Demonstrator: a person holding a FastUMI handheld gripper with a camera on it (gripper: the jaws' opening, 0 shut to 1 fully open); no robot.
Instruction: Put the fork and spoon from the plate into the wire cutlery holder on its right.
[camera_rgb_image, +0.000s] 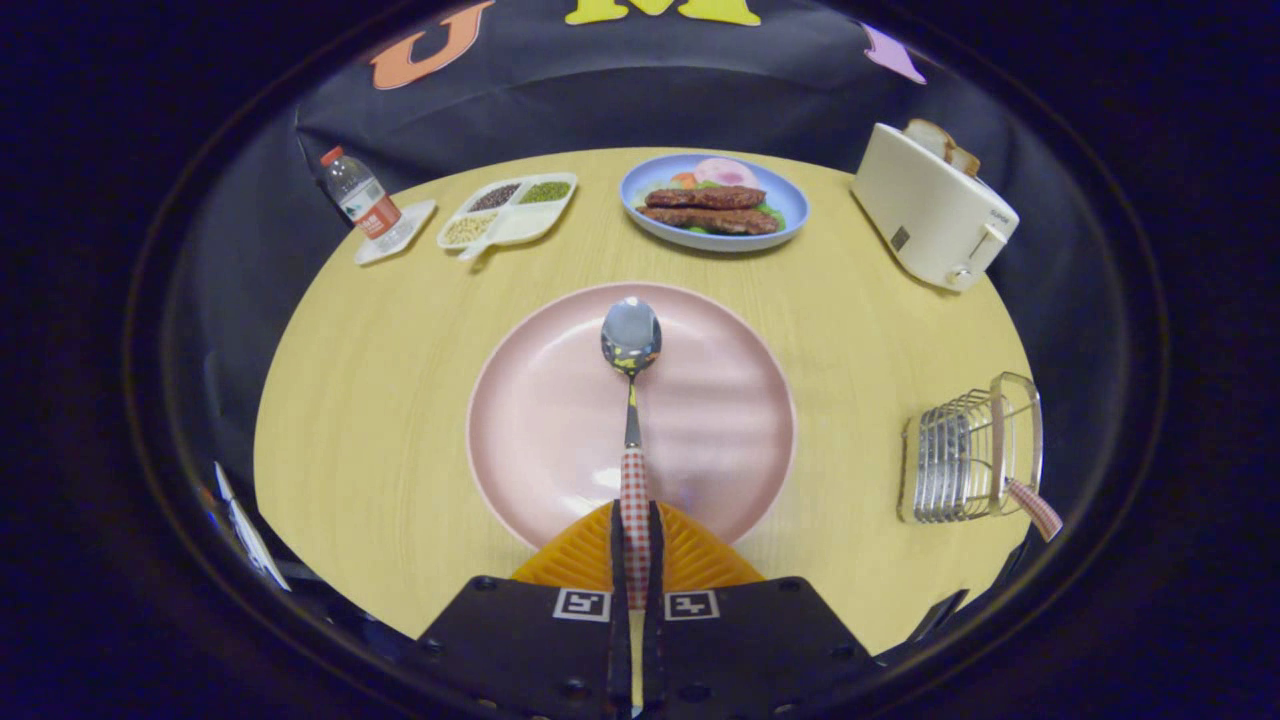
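Steel gleams in the bowl of the metal spoon with a red-checked handle, which the gripper has clamped between its two fingers, the spoon reaching forward over the round pink plate on the pale wooden table. To the plate's right stands the wire cutlery holder, a red-checked handle leaning out of it.
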